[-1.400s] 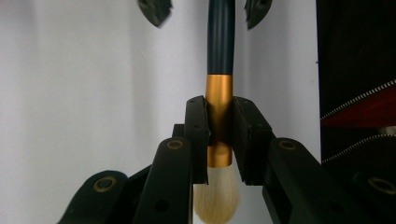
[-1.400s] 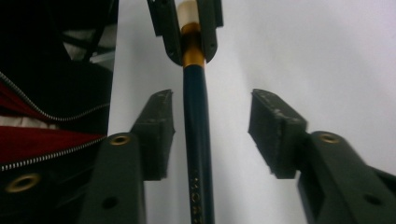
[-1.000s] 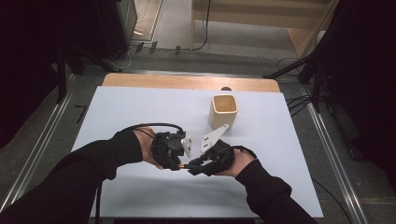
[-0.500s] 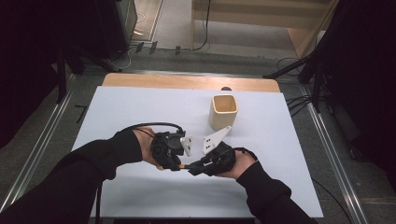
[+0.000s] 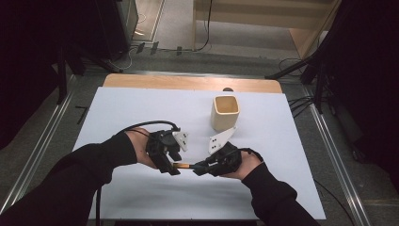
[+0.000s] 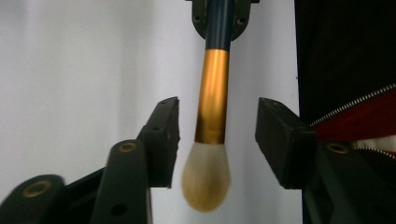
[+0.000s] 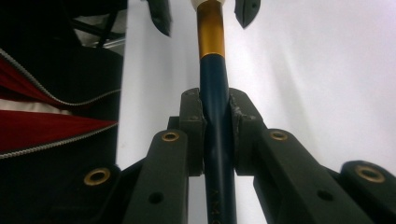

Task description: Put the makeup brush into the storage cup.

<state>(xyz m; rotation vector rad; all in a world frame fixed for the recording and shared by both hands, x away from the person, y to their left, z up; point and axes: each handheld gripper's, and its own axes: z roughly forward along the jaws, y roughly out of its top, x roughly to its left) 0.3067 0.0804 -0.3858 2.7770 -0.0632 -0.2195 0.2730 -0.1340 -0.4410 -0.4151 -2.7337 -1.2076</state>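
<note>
1. Right gripper view: the right claw (image 7: pixel 215 135) is clamped on the dark blue handle of a makeup brush (image 7: pixel 214 93), whose gold ferrule points straight ahead of its jaws toward the other claw.
2. Left gripper view: the left claw (image 6: pixel 217 140) has just been opening and now stands roughly half open, its pads clear of the brush (image 6: pixel 212 102) on both sides; the bristle head hangs between and just below them.
3. Risk, as judged: with one grip left, a loose squeeze on the smooth, thin handle could let the brush twist or slide out onto the white table (image 5: pixel 141 108).
4. Pulling the claws apart at an angle could snag the soft bristles on a left pad.
5. High view: the beige cup (image 5: pixel 225 112) stands beyond the right claw (image 5: pixel 200 167); a hurried swing toward it could knock the cup.
</note>
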